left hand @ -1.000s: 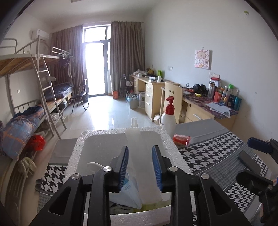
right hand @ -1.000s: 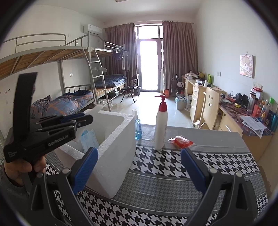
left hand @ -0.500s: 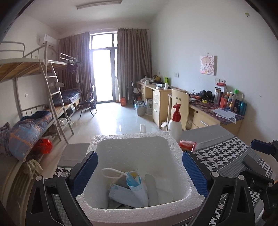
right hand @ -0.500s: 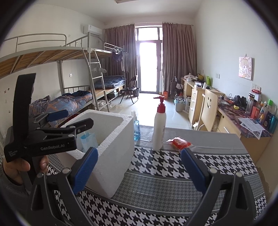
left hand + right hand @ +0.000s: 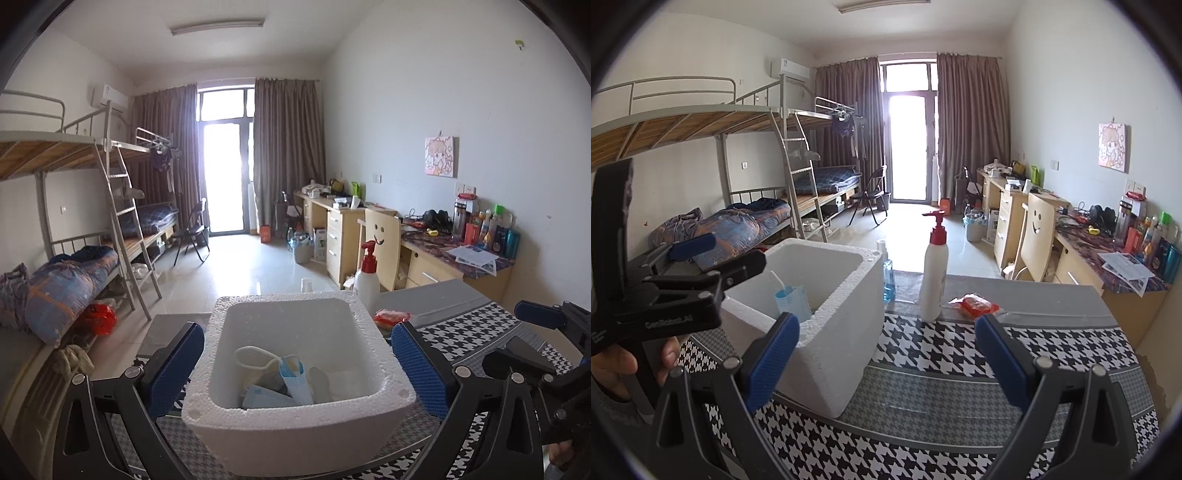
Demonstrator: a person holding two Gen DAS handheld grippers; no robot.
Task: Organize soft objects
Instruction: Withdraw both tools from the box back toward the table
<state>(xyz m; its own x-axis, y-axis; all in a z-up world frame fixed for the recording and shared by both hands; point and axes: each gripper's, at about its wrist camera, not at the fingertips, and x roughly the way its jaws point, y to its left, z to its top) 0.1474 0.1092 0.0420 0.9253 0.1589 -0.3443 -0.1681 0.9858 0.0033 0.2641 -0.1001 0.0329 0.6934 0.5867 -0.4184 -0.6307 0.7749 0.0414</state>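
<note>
A white foam box (image 5: 295,413) stands on the houndstooth tablecloth (image 5: 960,369); it also shows in the right wrist view (image 5: 827,332). Inside lie blue face masks (image 5: 291,380) and a white cloth (image 5: 343,380); one mask (image 5: 792,301) sticks up above the rim. My left gripper (image 5: 297,369) is open and empty, its jaws spread wide on either side of the box. My right gripper (image 5: 886,358) is open and empty over the cloth, to the right of the box. A red packet (image 5: 975,304) lies beyond it on the table.
A white pump bottle with a red top (image 5: 934,273) stands behind the box, a blue liquid bottle (image 5: 888,273) beside it. Desks (image 5: 1108,266) line the right wall, bunk beds (image 5: 738,206) the left. The table's far edge is grey.
My left gripper was shut on a white cloth over the box; it has opened wide, and the cloth now lies in the box. The left gripper has pulled back a little. The right gripper stayed open.
</note>
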